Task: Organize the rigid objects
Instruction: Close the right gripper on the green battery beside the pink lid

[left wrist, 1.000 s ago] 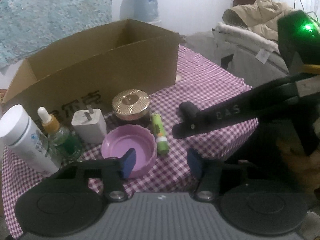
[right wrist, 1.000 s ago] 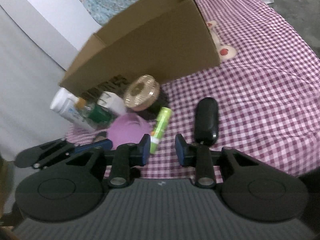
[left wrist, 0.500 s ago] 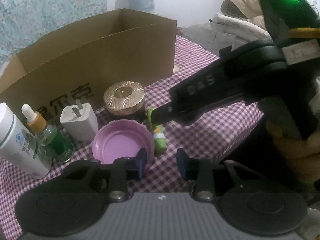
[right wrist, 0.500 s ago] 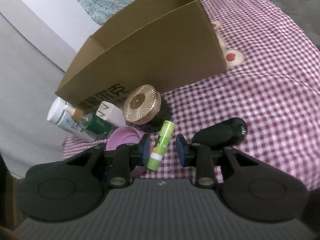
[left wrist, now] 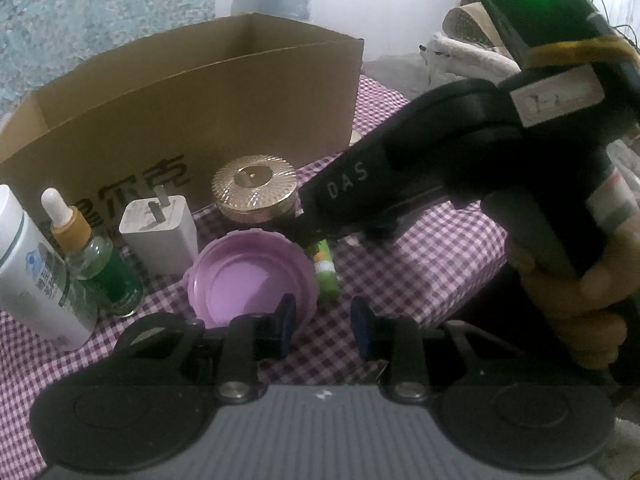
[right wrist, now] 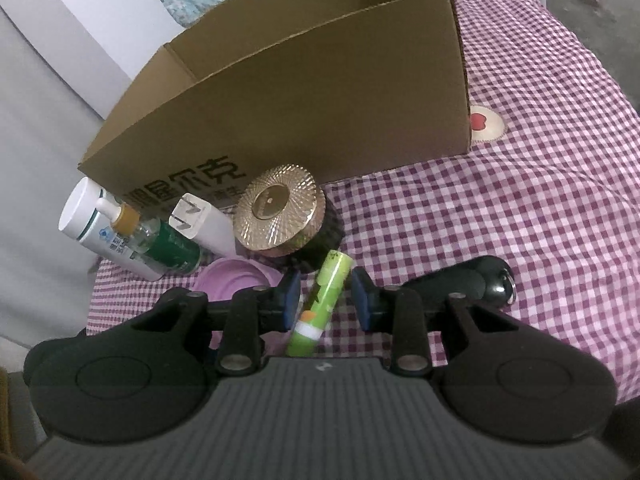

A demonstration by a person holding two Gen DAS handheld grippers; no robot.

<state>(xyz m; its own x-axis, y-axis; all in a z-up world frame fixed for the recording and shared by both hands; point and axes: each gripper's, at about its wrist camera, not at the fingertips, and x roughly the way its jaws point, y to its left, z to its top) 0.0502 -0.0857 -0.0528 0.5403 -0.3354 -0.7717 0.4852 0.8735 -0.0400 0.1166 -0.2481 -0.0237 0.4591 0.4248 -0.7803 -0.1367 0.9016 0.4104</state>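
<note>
Right gripper is seen straddling a green tube, jaws narrowed and seemingly not yet gripping; left gripper, closing empty, is held beside a purple lid.

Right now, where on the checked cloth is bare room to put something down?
Free: the purple checked cloth right of the brown cardboard box, beyond the black key fob. Crowded: the strip before the box, where white bottle, dropper bottle, white charger, gold-lidded jar, purple lid and green tube stand close together.

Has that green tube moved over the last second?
No. The green tube lies where it did, beside the purple lid and below the gold jar.
</note>
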